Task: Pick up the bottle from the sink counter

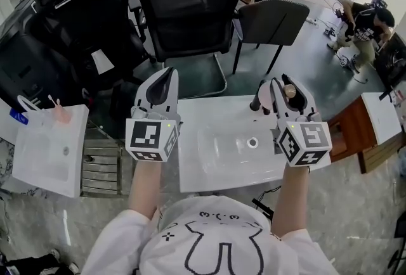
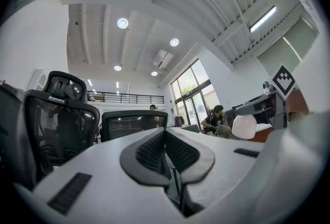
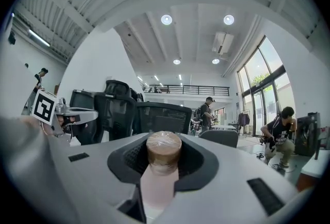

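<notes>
**One bottle up off the sink, held in the right gripper**

There are two grippers, one bottle and two white sinks. In the right gripper view, the right gripper has its jaws part-way apart, with both pads pressed on the pale pink bottle. Its brown cap is wrapped in clear film. The left gripper has its jaws together with nothing between them.

The head view alone shows where this happens. The larger sink lies at the frame's centre with a dark faucet on its far edge, and the bottle is raised above that sink's upper right corner. The second sink sits at the left edge, well apart. At least three chairs fill the upper half, among them a black mesh chair and a grey chair.

Only the gripper views show the ceiling with its round lamps and a balcony rail. Each gripper carries one marker cube with black and white squares. The right gripper view has a standing person and a crouching person
</notes>
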